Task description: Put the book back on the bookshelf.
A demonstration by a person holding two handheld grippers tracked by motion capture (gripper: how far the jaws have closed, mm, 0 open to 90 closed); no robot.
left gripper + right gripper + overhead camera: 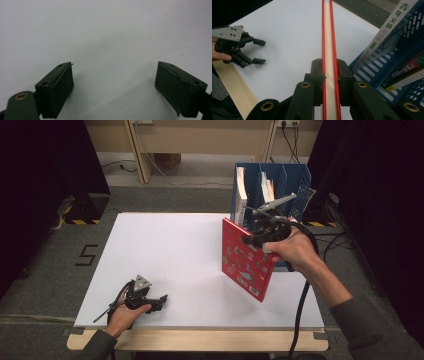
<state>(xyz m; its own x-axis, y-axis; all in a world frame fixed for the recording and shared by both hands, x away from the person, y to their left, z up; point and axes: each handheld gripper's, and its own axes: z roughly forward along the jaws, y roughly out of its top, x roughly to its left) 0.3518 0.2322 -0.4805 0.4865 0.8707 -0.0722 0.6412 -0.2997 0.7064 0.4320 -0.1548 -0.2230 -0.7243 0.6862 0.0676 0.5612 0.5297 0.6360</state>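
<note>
Between the right tool's pads, a red book was clamped by its top edge, hanging tilted above the bench, just in front of the blue file rack. Step judged: carrying the book to the rack; next, raise it and line it up with a free slot. Right hand gripped from above, wrist bent. Left tool rested on the bench, jaws apart, empty.
</note>
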